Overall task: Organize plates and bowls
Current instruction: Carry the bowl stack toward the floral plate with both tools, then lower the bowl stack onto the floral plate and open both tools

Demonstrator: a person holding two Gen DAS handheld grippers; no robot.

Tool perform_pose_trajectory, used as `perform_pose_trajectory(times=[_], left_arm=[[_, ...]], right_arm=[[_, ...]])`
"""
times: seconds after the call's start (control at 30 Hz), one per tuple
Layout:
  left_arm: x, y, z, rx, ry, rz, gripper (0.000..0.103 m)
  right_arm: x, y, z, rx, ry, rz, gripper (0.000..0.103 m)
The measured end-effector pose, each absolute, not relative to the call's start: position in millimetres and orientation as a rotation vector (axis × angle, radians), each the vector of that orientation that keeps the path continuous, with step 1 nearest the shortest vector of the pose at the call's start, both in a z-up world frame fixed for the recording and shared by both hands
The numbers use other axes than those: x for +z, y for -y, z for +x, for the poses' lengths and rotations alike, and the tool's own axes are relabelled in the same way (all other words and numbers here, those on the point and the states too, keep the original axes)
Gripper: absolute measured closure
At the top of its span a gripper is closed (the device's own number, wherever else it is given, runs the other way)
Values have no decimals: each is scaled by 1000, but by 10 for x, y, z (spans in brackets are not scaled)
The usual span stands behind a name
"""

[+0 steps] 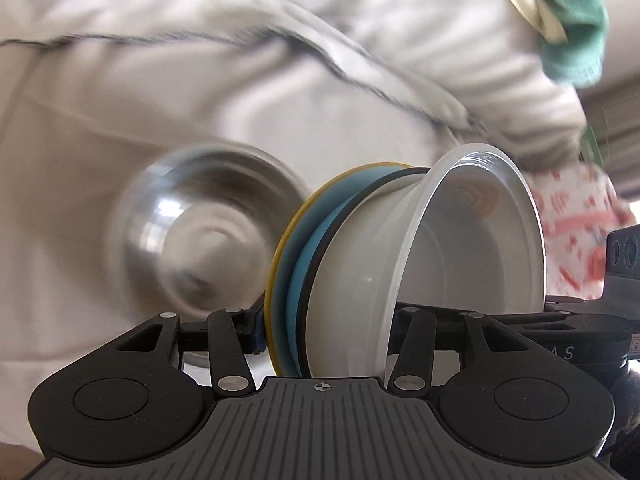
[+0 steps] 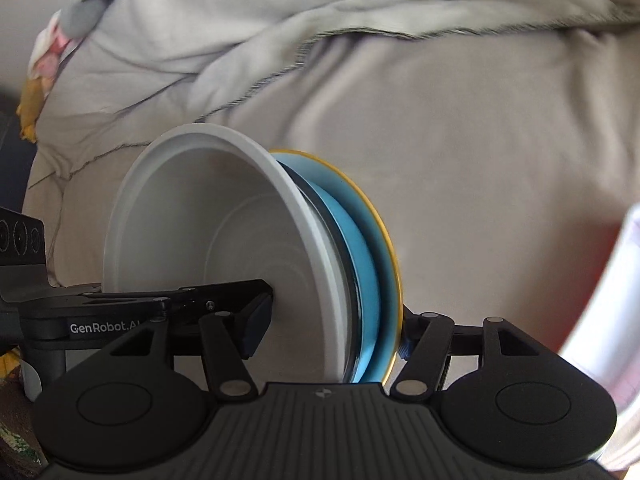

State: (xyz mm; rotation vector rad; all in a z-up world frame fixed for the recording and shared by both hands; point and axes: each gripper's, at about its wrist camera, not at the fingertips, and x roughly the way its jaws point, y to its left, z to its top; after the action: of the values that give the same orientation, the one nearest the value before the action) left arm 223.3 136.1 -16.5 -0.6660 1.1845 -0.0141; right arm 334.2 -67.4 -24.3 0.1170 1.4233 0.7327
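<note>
Left wrist view: the left gripper [image 1: 324,320] is clamped across a stack held on edge, a white bowl [image 1: 452,264] nested on a blue plate [image 1: 298,280] with a yellow rim. A steel bowl [image 1: 200,232], blurred, is seen beyond on the pale bedsheet [image 1: 120,80]. From the right wrist, the right gripper [image 2: 332,320] is seen gripping the same stack.

Rumpled pale grey bedding [image 2: 440,128] with a dark-stitched seam, soft daylight, green cloth [image 1: 572,20] at the top corner
</note>
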Motion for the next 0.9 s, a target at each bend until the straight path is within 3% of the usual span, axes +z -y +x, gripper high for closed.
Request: perform_pose_trajectory(times=[0.23, 0.33, 0.43, 0.6, 0.67, 0.9], left_arm=[[-579, -2049, 2106, 90, -1213, -719, 51], [-747, -2180, 2148, 82, -1222, -752, 57], [-732, -2161, 2234, 42, -1201, -720, 54], [-757, -2126, 2380, 14, -1243, -725, 56], [-755, -2148, 2329, 27, -1251, -729, 62], [-569, -2140, 2181, 61, -1245, -719, 61]], right_arm=[[-705, -246, 3437, 792, -1488, 86, 40], [-927, -402, 3439, 761, -1506, 58, 40], [-1016, -341, 3528, 732, -1508, 116, 36], [-869, -210, 3596, 631, -1472, 110, 39], [-741, -160, 3545, 634, -1432, 45, 37], [-678, -182, 3507, 630, -1409, 12, 39]])
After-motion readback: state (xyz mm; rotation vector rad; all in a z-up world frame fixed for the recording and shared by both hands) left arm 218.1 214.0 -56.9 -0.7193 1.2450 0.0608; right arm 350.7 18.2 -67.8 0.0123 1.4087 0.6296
